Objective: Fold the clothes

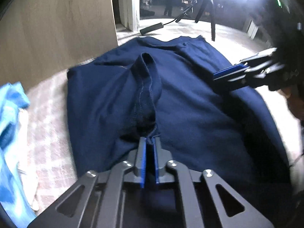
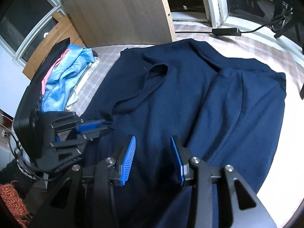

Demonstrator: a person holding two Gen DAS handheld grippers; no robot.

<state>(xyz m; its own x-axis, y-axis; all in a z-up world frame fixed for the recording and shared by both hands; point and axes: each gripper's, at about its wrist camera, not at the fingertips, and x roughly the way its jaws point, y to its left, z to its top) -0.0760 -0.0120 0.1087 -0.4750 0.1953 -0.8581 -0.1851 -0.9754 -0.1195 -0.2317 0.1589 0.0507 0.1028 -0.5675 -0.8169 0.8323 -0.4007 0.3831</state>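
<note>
A navy blue garment (image 1: pixel 190 104) lies spread over a pale checked surface (image 1: pixel 47 133), with one sleeve (image 1: pixel 146 87) pulled up into a ridge. My left gripper (image 1: pixel 151 140) is shut on that sleeve's hem. In the right wrist view the left gripper (image 2: pixel 106 124) pinches the sleeve end (image 2: pixel 140 93) at the garment's (image 2: pixel 218 114) left side. My right gripper (image 2: pixel 153 144) hovers open just above the garment's middle, with nothing between its blue pads (image 2: pixel 130 155). From the left wrist view, the right gripper (image 1: pixel 218 77) reaches in from the right above the cloth.
A pile of other clothes, with a light blue satin piece (image 2: pixel 64 79) and a pink edge, lies at the left (image 1: pixel 11 117). A wooden panel (image 2: pixel 117 13) stands behind. A black power adapter (image 2: pixel 226 32) with its cable and chair legs (image 1: pixel 212 19) are at the far side.
</note>
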